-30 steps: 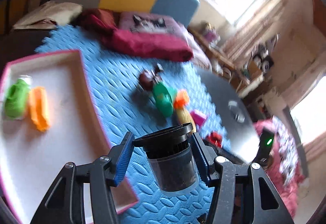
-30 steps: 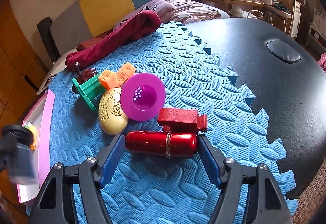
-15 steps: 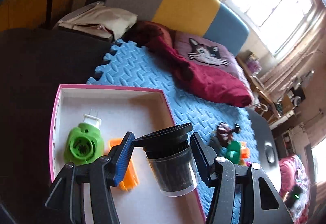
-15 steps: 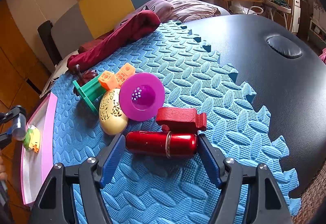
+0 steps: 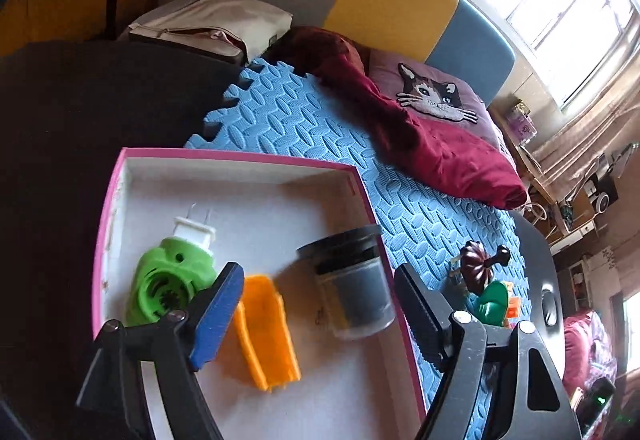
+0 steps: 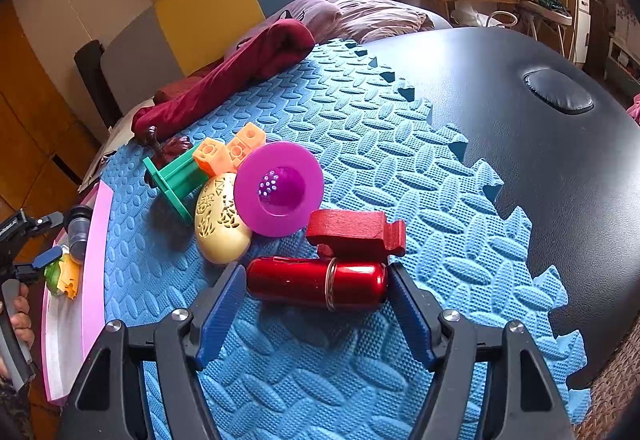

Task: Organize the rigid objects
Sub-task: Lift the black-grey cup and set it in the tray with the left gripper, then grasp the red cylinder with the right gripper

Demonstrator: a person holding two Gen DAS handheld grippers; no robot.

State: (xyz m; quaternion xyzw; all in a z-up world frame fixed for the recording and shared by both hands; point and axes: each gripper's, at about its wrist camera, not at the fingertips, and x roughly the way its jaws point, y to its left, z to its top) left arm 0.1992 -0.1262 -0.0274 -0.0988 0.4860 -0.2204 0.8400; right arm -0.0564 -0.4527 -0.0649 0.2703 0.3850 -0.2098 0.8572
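Observation:
My left gripper (image 5: 320, 304) is open over the pink-rimmed white tray (image 5: 248, 175). A clear jar with a black lid (image 5: 352, 284) sits free between the spread jaws, by the tray's right rim. A green plug-in device (image 5: 164, 280) and an orange piece (image 5: 266, 332) lie in the tray. My right gripper (image 6: 312, 312) is open, its jaws on either side of a red metal cylinder (image 6: 316, 282) lying on the blue foam mat (image 6: 380, 159). It is not clamped.
Behind the cylinder lie a red block (image 6: 356, 232), a purple funnel (image 6: 278, 187), a cream egg (image 6: 218, 224), orange bricks (image 6: 228, 151) and a green piece (image 6: 176, 179). A dark red cloth (image 6: 224, 79) lies at the mat's far edge. The black table (image 6: 520, 99) spreads right.
My left gripper swung from the mat over the tray, then opened and let go of the jar, which now rests in the tray. The right gripper stayed around the red cylinder.

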